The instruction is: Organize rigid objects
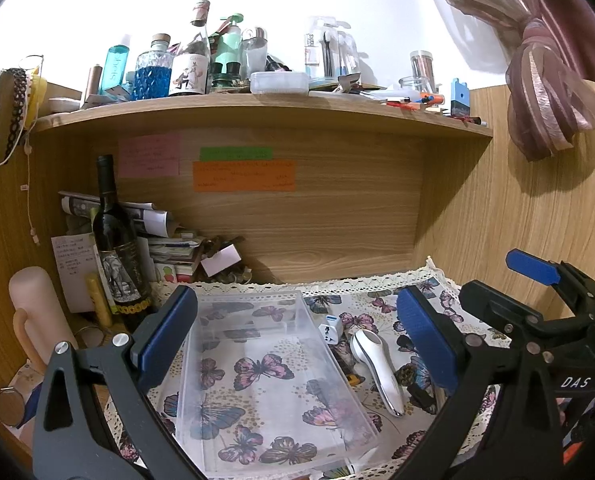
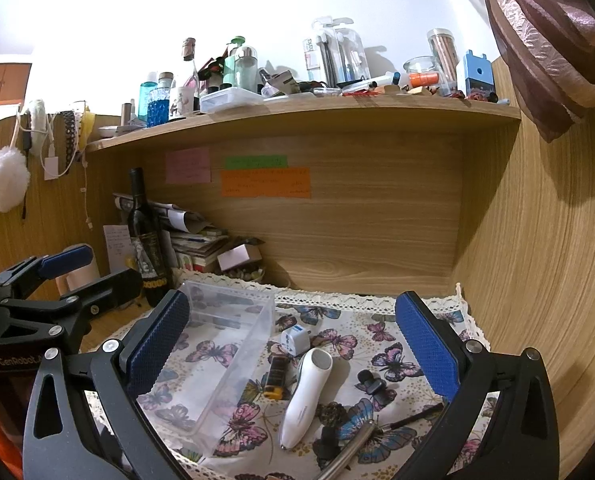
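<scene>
A: Both grippers are held spread with nothing between the pads. Just ahead of the left gripper (image 1: pixel 293 344) an empty clear bin (image 1: pixel 273 376) is seen on the butterfly cloth (image 2: pixel 377 320).

B: And ahead of the right gripper (image 2: pixel 293 348)?

A: A white handheld device (image 2: pixel 305 392) lies below it, beside the bin; a small black-and-yellow item (image 2: pixel 276 376) and a white plug adapter (image 2: pixel 294 340) lie slightly farther out.

B: The risk?

A: The bin's thin wall could be struck, or the smooth device could slip from the pads. The wine bottle (image 2: pixel 145 240) beyond could be toppled.

Butterfly-print cloth (image 2: pixel 381 344), clear tray (image 1: pixel 257 364), white handheld device (image 2: pixel 305 392)
</scene>
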`<action>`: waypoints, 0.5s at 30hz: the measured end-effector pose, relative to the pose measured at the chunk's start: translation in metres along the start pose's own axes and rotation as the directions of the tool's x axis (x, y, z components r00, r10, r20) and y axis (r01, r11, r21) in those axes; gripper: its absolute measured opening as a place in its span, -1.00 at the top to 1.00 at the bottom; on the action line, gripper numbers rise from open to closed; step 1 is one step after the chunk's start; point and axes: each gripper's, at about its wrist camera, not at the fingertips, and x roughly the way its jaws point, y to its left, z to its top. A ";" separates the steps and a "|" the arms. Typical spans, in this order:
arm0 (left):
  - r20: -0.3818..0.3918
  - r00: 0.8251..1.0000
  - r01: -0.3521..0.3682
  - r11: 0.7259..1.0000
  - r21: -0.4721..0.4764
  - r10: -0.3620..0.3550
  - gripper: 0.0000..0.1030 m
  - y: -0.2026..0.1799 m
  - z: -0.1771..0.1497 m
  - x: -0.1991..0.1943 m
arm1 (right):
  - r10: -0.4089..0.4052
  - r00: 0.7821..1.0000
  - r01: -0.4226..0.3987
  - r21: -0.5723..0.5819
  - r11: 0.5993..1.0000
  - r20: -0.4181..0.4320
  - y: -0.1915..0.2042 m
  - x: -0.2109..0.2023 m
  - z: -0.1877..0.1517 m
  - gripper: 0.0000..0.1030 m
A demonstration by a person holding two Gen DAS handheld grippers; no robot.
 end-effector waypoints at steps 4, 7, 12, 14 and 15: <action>0.000 1.000 -0.001 1.000 0.001 0.001 -0.97 0.000 0.000 0.000 | -0.001 1.000 0.001 0.000 1.000 0.000 0.000 0.000 0.000 -1.00; 0.002 1.000 -0.002 1.000 0.000 0.002 -0.97 0.001 0.000 0.000 | 0.000 1.000 0.000 -0.002 1.000 -0.001 0.000 0.001 0.000 -1.00; 0.000 1.000 0.005 1.000 -0.003 -0.005 -0.97 0.001 -0.001 0.002 | -0.001 1.000 0.001 -0.003 1.000 -0.003 0.000 0.002 0.000 -1.00; -0.010 1.000 0.021 1.000 -0.010 -0.022 -0.97 0.003 -0.002 0.004 | 0.002 1.000 -0.002 -0.001 1.000 -0.003 0.000 0.002 0.001 -1.00; -0.012 0.999 0.030 0.999 -0.020 -0.030 -0.97 0.005 -0.002 0.005 | 0.001 1.000 -0.001 0.000 1.000 -0.005 0.000 0.003 0.001 -1.00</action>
